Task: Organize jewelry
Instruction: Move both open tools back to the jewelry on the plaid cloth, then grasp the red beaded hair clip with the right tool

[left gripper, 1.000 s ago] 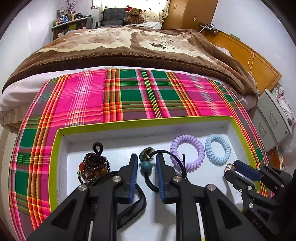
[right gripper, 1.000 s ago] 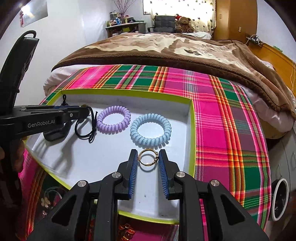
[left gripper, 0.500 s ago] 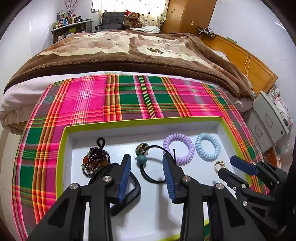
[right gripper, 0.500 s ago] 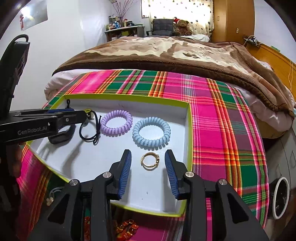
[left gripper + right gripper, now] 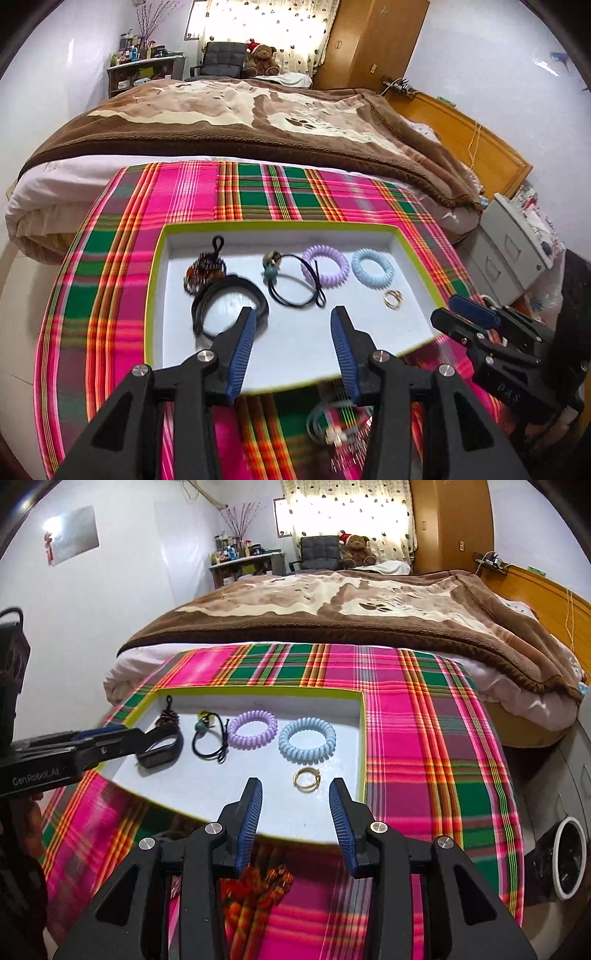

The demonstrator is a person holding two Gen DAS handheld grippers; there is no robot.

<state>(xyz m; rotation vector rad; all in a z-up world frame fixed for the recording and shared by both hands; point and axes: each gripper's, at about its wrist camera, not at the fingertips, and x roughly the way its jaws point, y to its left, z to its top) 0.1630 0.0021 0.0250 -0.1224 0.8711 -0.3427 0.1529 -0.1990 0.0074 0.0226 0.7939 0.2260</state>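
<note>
A white tray with a lime rim (image 5: pixel 157 280) (image 5: pixel 364 738) lies on a plaid cloth. In it, left to right: a dark bead bracelet (image 5: pixel 205 269), a black band (image 5: pixel 229 299) (image 5: pixel 160 747), a black hair tie with a teal bead (image 5: pixel 291 284) (image 5: pixel 210 740), a purple coil tie (image 5: pixel 325 264) (image 5: pixel 252 729), a blue coil tie (image 5: pixel 372 267) (image 5: pixel 306 740) and a gold ring (image 5: pixel 392 298) (image 5: pixel 306 778). My left gripper (image 5: pixel 293 325) is open and empty above the tray's near part. My right gripper (image 5: pixel 295 799) is open and empty just short of the ring.
The plaid cloth (image 5: pixel 258 192) covers the foot of a bed with a brown blanket (image 5: pixel 240 122). Loose jewelry lies on the cloth in front of the tray: a pale hoop piece (image 5: pixel 332 432) and orange beads (image 5: pixel 258 886). A grey drawer unit (image 5: pixel 509 243) stands to the right.
Both grippers opened wider and drew back from the tray. The left let go of the black hair tie, the right of the gold ring; both items stay in the tray.
</note>
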